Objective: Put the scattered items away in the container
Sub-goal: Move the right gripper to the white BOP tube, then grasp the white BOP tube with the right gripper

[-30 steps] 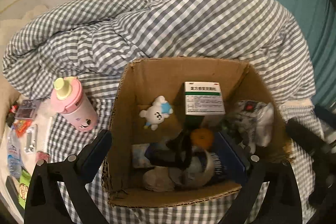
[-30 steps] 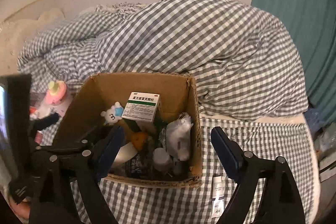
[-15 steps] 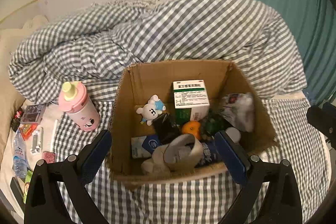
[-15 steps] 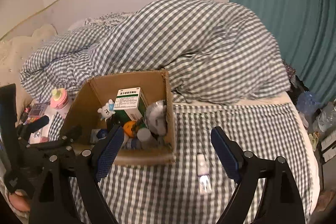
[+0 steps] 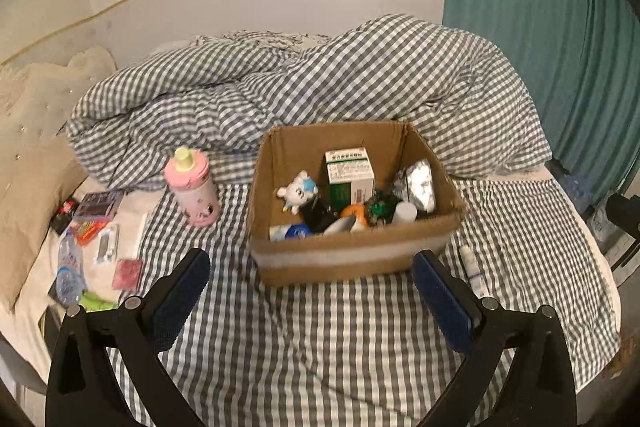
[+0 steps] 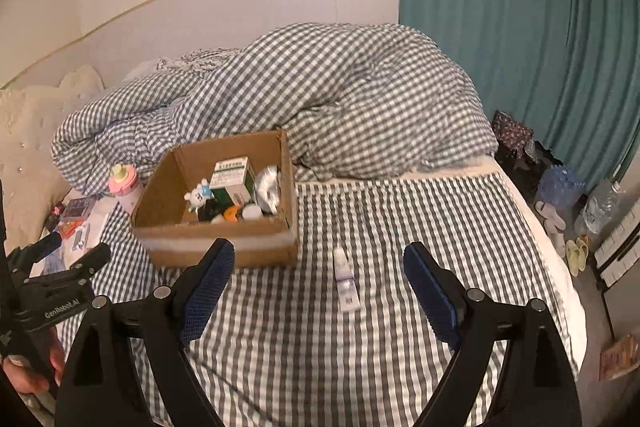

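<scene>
A cardboard box [image 5: 344, 259] [image 6: 224, 247] stands on the checked bed sheet, holding a green-and-white carton [image 5: 349, 169], a small white plush toy [image 5: 298, 189], an orange and several other items. A small white bottle [image 6: 345, 283] [image 5: 472, 267] lies on the sheet just right of the box. A pink bottle [image 5: 192, 187] stands left of the box, with several small packets [image 5: 96, 227] scattered further left. My left gripper [image 5: 312, 295] is open and empty, hanging in front of the box. My right gripper [image 6: 320, 287] is open and empty, the white bottle lying beyond its gap.
A bunched checked duvet [image 5: 320, 87] fills the bed behind the box. A cream padded headboard [image 5: 32, 107] lies left, a teal curtain [image 6: 520, 27] right. Bags, a plastic jug and slippers [image 6: 560, 195] sit on the floor past the bed's right edge.
Both grippers have drawn back and up from the box, which now looks smaller and farther. The white bottle on the sheet has come into fuller view. Both stay open.
</scene>
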